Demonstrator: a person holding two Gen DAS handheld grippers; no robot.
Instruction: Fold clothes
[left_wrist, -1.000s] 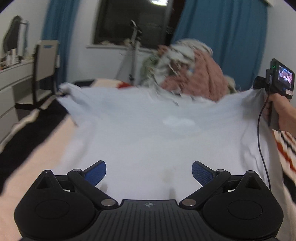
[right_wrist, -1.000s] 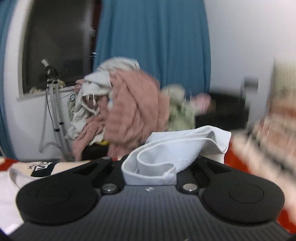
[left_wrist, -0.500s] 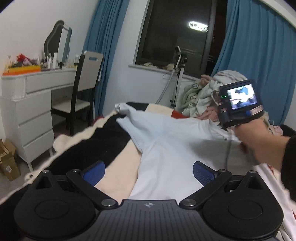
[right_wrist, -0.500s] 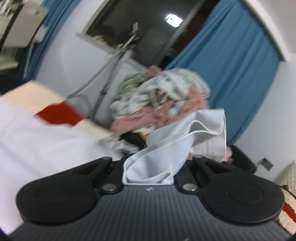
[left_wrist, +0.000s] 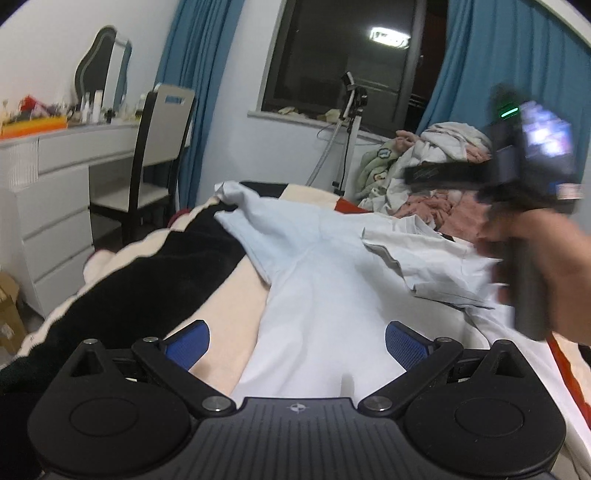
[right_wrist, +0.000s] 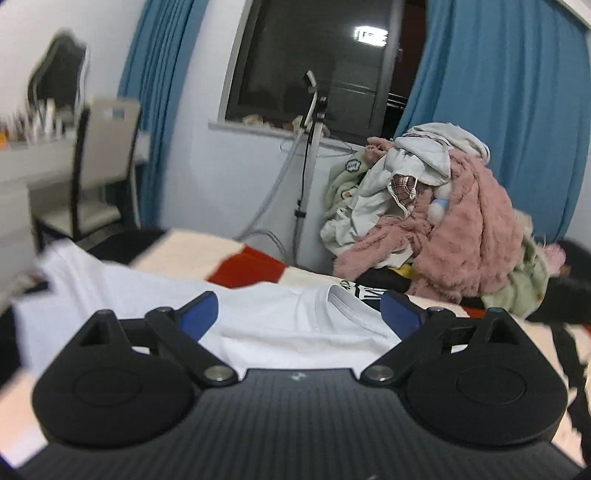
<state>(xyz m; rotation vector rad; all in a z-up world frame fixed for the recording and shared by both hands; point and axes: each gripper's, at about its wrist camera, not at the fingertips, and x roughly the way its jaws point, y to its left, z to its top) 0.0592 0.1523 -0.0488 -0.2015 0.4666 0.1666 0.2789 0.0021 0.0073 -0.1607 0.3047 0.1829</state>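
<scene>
White T-shirt laid out on the bed, both grippers spread and empty.

The white T-shirt (left_wrist: 325, 280) lies flat on the patterned blanket (left_wrist: 155, 280), its right sleeve (left_wrist: 424, 258) turned inward over the body and its collar (right_wrist: 354, 310) near the far edge. The likely risk: the folded sleeve is loose and rumpled, so a careless regrasp or drag could pull it back out or bunch the thin fabric, skewing the fold. The left gripper (left_wrist: 295, 339) hovers over the hem with its jaws wide apart, holding nothing. The right gripper (right_wrist: 299, 314) is likewise spread wide above the shoulder area; whether it touches the cloth cannot be told.
</scene>
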